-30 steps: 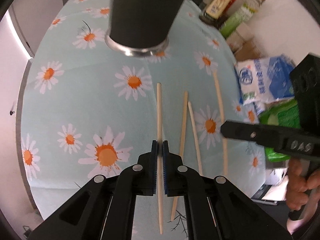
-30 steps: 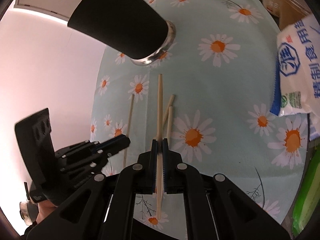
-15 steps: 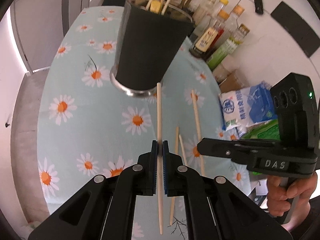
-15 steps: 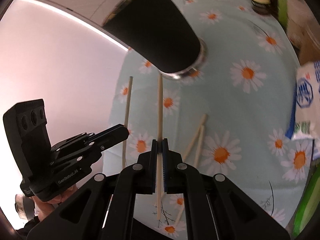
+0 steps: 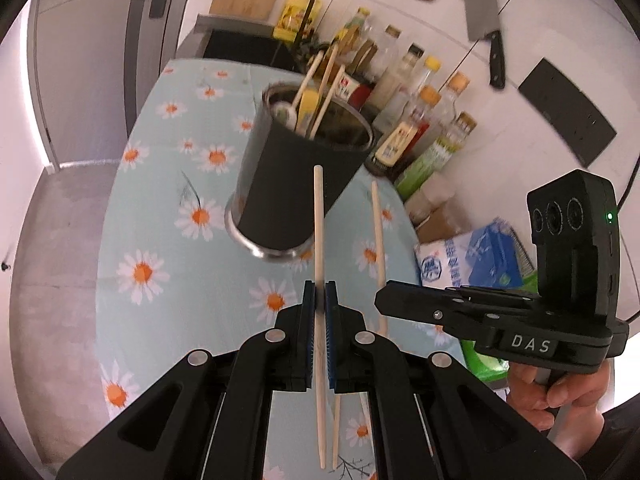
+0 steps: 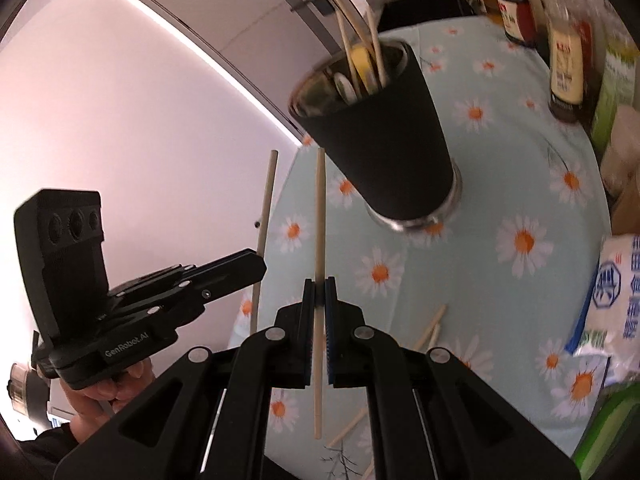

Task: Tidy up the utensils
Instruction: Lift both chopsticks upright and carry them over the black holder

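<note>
- The left gripper (image 5: pixel 319 300) is clenched on one pale wooden chopstick (image 5: pixel 319 240), and the right gripper (image 6: pixel 319 296) is clenched on a second chopstick (image 6: pixel 319 220); both sticks are held clear of the table.
- Each stick's long axis runs straight out along its gripper's fingers, the forward tip aimed toward the black utensil cup (image 5: pixel 296 184) ahead.
- The cup stands upright on the daisy-print tablecloth (image 5: pixel 160 240), its open mouth above and beyond both stick tips. The coming move likely turns on raising each tip over the rim and tipping the stick down into the opening.
- In the left wrist view the left stick's tip overlaps the cup's wall; in the right wrist view the right stick's tip sits just beside the cup's left wall. Which hand is nearer cannot be told.
- The cup is matte black with a shiny metal base ring and lining, tapering toward the base; it already holds chopsticks and what looks like a spoon.
- The sticks are slim, smooth, round and rigid, so they should slide in easily.
- More loose chopsticks (image 6: pixel 430 328) lie on the cloth.
</note>
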`<state>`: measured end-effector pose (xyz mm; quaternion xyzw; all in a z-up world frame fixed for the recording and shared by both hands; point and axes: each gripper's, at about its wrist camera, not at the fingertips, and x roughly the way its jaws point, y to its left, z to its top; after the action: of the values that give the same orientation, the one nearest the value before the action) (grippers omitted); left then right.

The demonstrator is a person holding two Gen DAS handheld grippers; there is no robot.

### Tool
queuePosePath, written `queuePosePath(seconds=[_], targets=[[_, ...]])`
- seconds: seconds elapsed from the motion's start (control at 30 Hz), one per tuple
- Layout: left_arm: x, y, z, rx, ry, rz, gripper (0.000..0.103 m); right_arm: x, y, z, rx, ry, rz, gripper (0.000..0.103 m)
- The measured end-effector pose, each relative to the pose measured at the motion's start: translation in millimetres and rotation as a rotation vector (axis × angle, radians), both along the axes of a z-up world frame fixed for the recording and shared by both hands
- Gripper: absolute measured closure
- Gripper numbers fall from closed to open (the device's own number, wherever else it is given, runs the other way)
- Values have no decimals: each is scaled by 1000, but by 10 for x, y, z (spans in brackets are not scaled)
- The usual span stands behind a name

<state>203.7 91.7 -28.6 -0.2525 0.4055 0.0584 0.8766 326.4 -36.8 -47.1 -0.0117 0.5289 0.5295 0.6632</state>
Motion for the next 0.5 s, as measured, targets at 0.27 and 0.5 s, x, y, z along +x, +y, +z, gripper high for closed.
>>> queuePosePath(seconds=[0.27, 0.5], targets=[[74, 138, 234, 16, -94, -1, 99, 113, 131, 296, 107, -80, -19, 97], [190, 269, 371, 22, -169, -1, 99, 272, 204, 441, 168, -116, -48, 97]])
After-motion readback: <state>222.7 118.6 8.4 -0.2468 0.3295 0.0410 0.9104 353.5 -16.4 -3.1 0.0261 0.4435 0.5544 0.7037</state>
